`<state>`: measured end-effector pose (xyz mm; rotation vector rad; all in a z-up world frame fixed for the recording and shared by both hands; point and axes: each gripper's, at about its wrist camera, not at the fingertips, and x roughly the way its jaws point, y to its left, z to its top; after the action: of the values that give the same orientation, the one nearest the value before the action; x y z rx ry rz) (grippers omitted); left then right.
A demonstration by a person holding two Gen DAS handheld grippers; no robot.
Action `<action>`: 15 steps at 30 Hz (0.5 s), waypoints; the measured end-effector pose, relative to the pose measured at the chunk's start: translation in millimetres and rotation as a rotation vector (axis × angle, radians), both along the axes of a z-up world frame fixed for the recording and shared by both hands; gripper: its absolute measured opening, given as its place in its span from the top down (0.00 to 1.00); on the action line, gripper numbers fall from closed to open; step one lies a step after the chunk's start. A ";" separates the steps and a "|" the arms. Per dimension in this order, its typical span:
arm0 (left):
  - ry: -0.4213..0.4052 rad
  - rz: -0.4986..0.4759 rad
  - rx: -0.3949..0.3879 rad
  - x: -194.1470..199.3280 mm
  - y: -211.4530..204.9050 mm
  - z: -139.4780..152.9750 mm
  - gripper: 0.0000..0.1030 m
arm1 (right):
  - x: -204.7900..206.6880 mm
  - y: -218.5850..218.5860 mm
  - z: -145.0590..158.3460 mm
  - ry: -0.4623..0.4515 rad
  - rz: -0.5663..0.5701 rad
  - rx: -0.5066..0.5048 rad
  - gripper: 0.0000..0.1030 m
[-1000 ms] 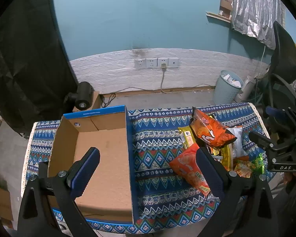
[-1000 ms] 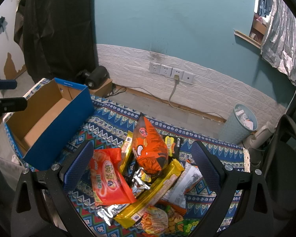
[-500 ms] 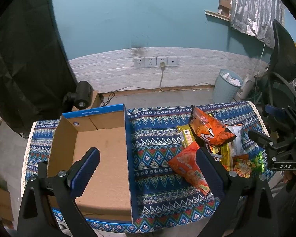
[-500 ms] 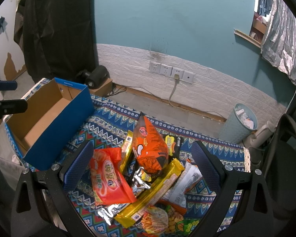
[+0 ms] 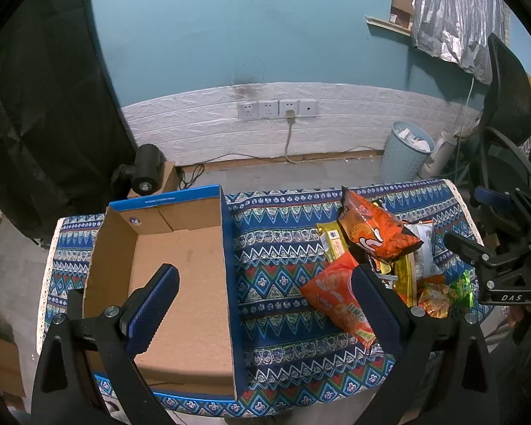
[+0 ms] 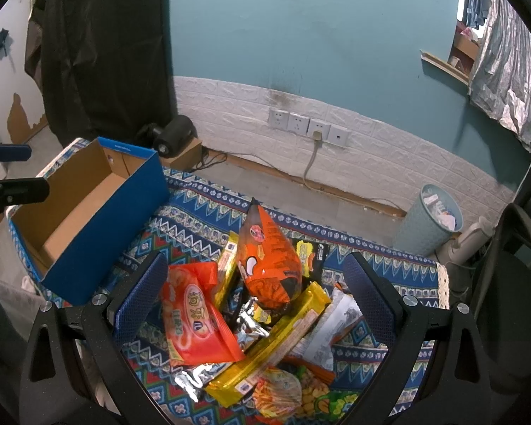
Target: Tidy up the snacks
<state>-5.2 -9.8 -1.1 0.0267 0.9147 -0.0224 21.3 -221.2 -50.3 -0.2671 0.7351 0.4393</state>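
left gripper (image 5: 265, 304): jaws wide, holding nothing, above cardboard box (image 5: 180, 283) edge, barely shifted since earlier | right gripper (image 6: 255, 294): jaws wide, holding nothing, over snack pile (image 6: 262, 304), unmoved | snacks heaped on patterned cloth (image 5: 279, 248), box beside them contains no snacks, same as before

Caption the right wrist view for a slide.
Open right gripper hovers above a heap of snack packets; the blue cardboard box waits empty.

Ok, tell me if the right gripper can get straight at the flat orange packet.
Probably yes. The right gripper is open above the snack pile, and the flat orange packet lies on top at the pile's box-side edge, nothing covering it.
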 end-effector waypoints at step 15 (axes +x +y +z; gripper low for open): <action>0.034 0.005 -0.029 5.9 -0.4 -7.9 0.04 | 1.5 -4.1 -3.9 0.023 -0.002 -0.012 0.05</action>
<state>0.7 -10.2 -9.0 -0.0030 0.9480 -0.0319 22.8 -225.3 -54.2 -0.2735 0.7608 0.4371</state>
